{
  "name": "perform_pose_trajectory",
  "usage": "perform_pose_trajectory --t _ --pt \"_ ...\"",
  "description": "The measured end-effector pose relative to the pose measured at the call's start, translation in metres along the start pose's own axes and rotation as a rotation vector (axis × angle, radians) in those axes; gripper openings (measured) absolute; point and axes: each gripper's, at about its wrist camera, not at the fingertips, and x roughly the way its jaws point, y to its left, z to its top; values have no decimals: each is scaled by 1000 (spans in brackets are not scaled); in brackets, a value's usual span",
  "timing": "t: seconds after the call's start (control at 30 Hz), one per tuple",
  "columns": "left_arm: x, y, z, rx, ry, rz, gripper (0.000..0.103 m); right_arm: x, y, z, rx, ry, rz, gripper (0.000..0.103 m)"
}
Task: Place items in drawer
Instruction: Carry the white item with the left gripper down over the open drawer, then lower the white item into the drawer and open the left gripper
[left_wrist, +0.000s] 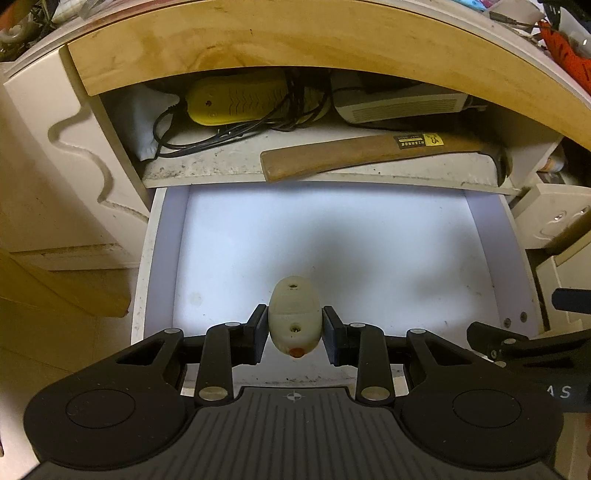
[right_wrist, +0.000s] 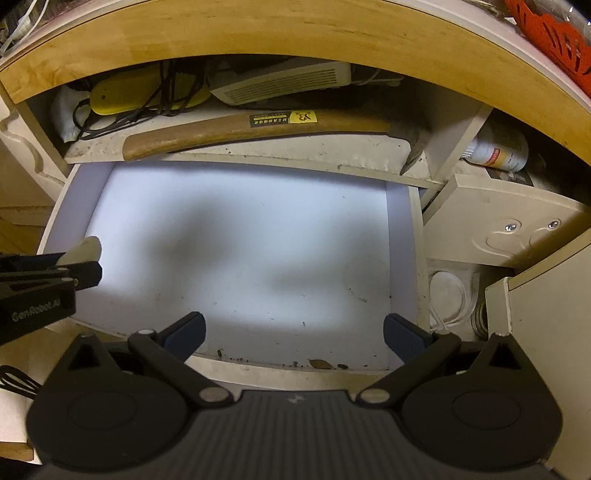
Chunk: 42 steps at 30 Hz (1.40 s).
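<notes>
My left gripper (left_wrist: 294, 326) is shut on a small cream oval plastic item (left_wrist: 293, 317) with two screw holes and an orange tip. It holds the item above the front part of the open white drawer (left_wrist: 162, 258). In the right wrist view the drawer (right_wrist: 400, 236) lies pulled out below me, its floor bare apart from specks of dirt. My right gripper (right_wrist: 294, 332) is open and empty over the drawer's front edge. The left gripper (right_wrist: 86, 273) with the cream item (right_wrist: 86, 251) shows at the left edge of that view.
Above the drawer is a shelf (left_wrist: 207, 166) with a wooden-handled hammer (left_wrist: 369, 151), a yellow device (left_wrist: 236, 99) with black cables, and a white box (left_wrist: 399, 105). A wooden desktop edge (left_wrist: 258, 40) overhangs. To the right stands a cabinet (right_wrist: 509, 229) with a bottle (right_wrist: 498, 153).
</notes>
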Motion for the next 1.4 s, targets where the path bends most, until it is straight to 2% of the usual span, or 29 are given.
perform_pose_trajectory --t 0.43,0.9,1.4 --pt "33 -4 4 42 74 -4 29 30 -1 12 1 94 4 103" --pt "82 0 10 8 201 -30 29 85 4 23 11 198 7 103" --pt "110 9 5 -32 288 -37 29 99 9 24 22 232 38 103"
